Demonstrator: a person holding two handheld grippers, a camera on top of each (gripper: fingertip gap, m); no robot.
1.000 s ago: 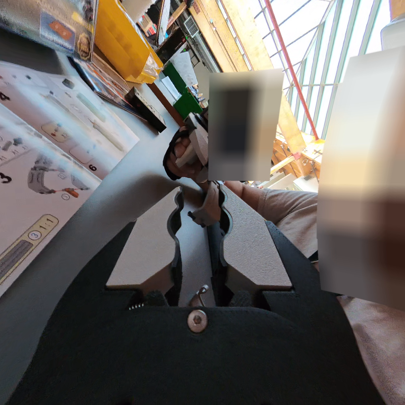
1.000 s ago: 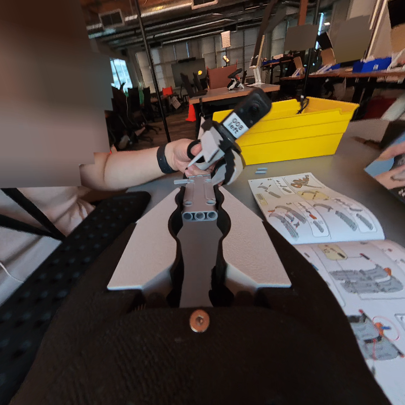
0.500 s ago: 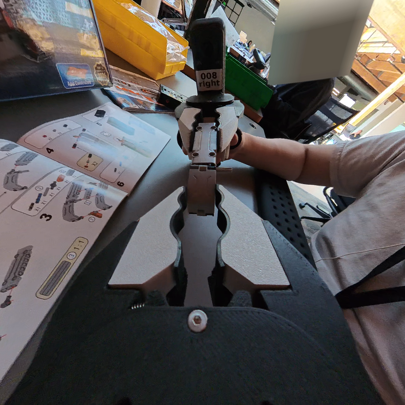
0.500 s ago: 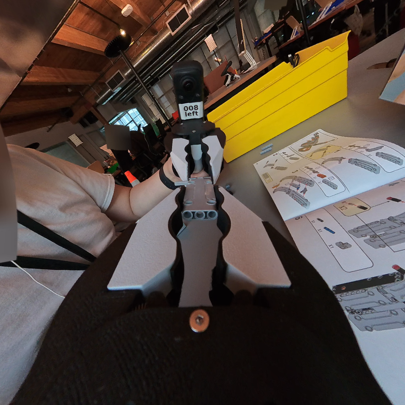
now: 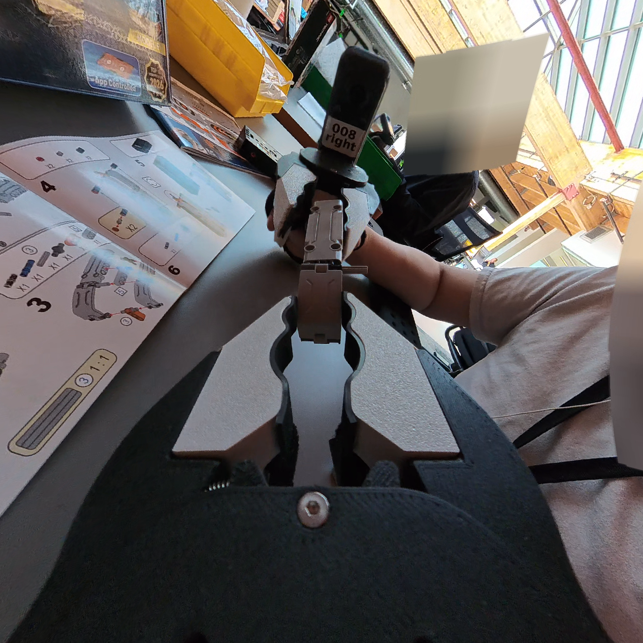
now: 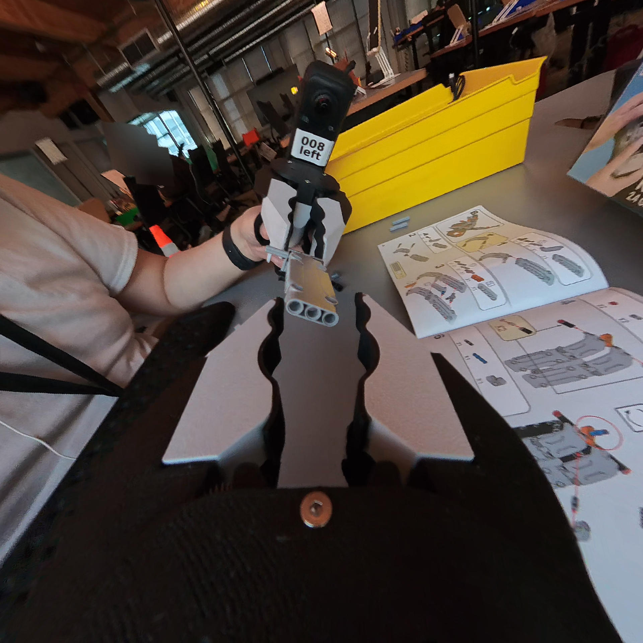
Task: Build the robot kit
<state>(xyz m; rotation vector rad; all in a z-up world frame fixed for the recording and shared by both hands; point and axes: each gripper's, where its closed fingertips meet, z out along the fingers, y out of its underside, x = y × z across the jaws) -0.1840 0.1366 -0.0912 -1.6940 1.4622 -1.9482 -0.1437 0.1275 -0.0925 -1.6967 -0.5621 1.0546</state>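
Observation:
My left gripper (image 5: 318,306) is shut on a grey toy-brick assembly (image 5: 319,302) and grips its near panel at the fingertips. The assembly's far half (image 5: 323,229) reaches in between the fingers of my right gripper (image 5: 322,243), which faces me. In the right wrist view my right gripper (image 6: 318,299) is open. The assembly's three-holed end (image 6: 309,292) hangs between its tips with a gap on each side. The left gripper (image 6: 302,254) holds the other end. A thin grey axle (image 5: 355,268) sticks out sideways at the joint.
An open instruction booklet (image 6: 487,271) lies on the grey table (image 6: 522,188), also in the left wrist view (image 5: 87,243). A yellow bin (image 6: 435,139) stands behind it. A printed box (image 5: 87,45) is at the back. Small loose parts (image 6: 400,224) lie near the bin. Some 5 centimeters of space lies between my two pairs of fingers.
My right gripper's fingers have spread and let go of the grey assembly, which now hangs from the left gripper alone. The left gripper has kept its grip. Both views have tilted.

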